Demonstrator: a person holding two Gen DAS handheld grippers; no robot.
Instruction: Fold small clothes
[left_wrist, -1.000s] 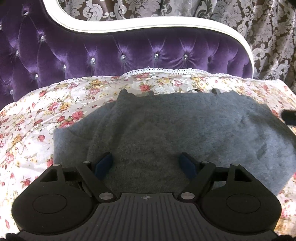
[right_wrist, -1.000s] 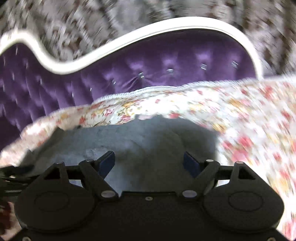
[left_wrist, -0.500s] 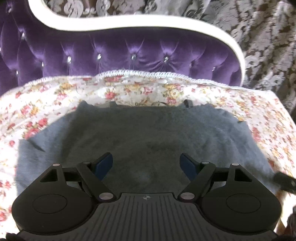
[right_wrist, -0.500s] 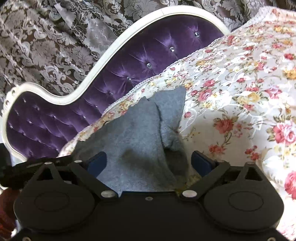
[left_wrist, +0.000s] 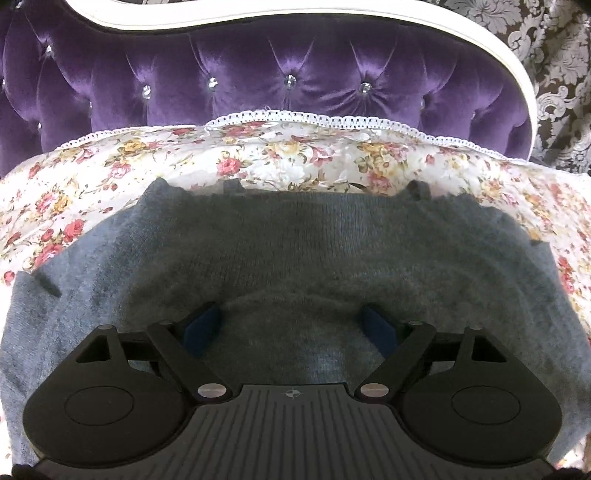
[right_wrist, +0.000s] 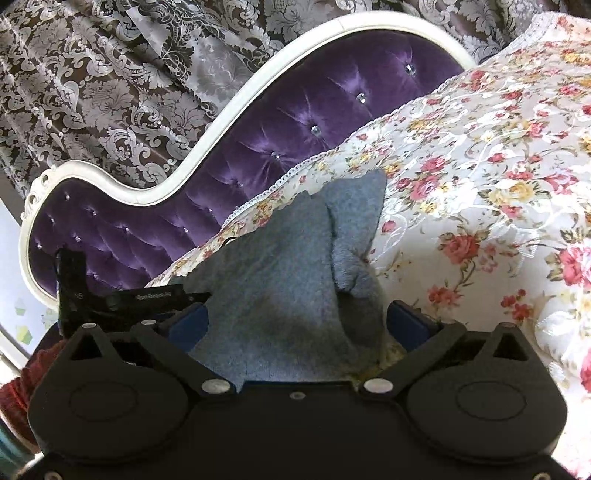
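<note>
A grey-blue knitted garment (left_wrist: 295, 251) lies spread flat on a floral bedspread (left_wrist: 258, 158). My left gripper (left_wrist: 291, 325) is open just above the garment's near middle, its blue pads (left_wrist: 201, 326) wide apart with cloth between them. In the right wrist view the same garment (right_wrist: 280, 266) shows its right end, with a folded-over corner (right_wrist: 354, 229) pointing up. My right gripper (right_wrist: 295, 325) is open over that end, its jaws straddling the cloth. The other gripper's black body (right_wrist: 122, 299) shows at the left.
A purple tufted headboard (left_wrist: 277, 77) with a white frame (right_wrist: 229, 110) stands behind the bedspread. Patterned grey curtains (right_wrist: 110, 74) hang beyond it. A red knitted item (right_wrist: 22, 384) shows at the far lower left of the right wrist view.
The left gripper has come lower and closer over the garment's middle. The right gripper swung to the garment's right end and then held nearly still. Both stayed open.
</note>
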